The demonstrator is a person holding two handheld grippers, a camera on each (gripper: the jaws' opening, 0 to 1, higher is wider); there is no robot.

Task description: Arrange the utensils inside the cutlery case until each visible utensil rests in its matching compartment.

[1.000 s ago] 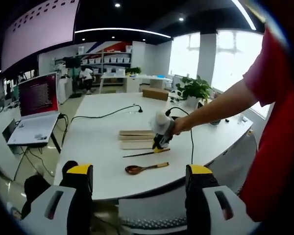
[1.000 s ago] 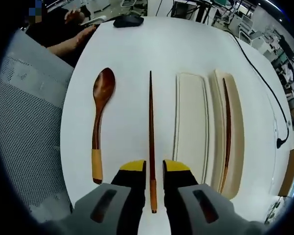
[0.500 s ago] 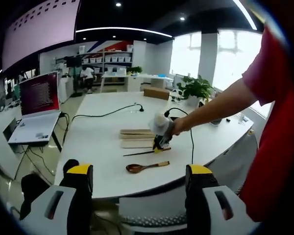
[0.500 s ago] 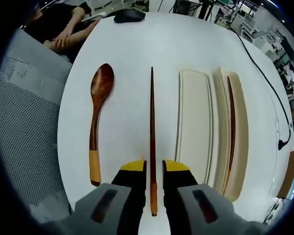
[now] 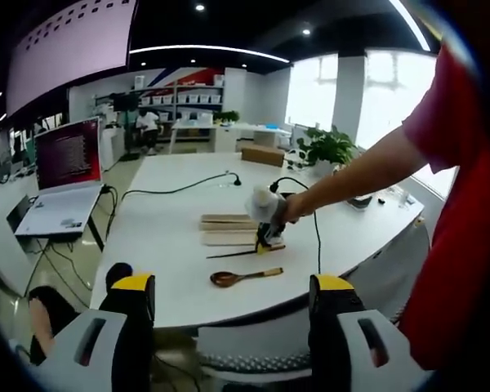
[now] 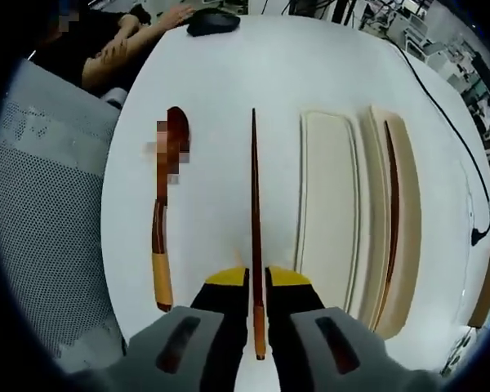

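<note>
Gripping: right tool point(image 6: 257, 282) has its yellow-tipped jaws closed down on the orange end of the loose chopstick point(image 6: 255, 220), which runs straight out from between them.
Chopstick position: lies flat on the white worktop point(image 6: 229, 73), between the spoon and the case, apart from both.
Spoon point(image 6: 165, 220): wooden, orange-tipped handle, flat on the worktop left of the chopstick in the right gripper view, roughly parallel to it, bowl at the far end.
Cutlery case point(image 6: 331, 212): pale tray with long compartments, right of the chopstick in that view; near compartment looks bare.
Second chopstick point(image 6: 389, 220): already lying in the far compartment of the case.
Left tool point(image 5: 233, 290): jaws wide apart, nothing between them, held off the worktop edge, well away from the utensils.
Left gripper view: right tool point(image 5: 269, 233) seen from the side, down at the chopstick point(image 5: 238, 253), spoon point(image 5: 243, 278) nearer, case point(image 5: 227, 229) behind.
Other: black mouse point(image 6: 213, 22) at far end of worktop; open laptop point(image 5: 64, 175) on a side desk.
</note>
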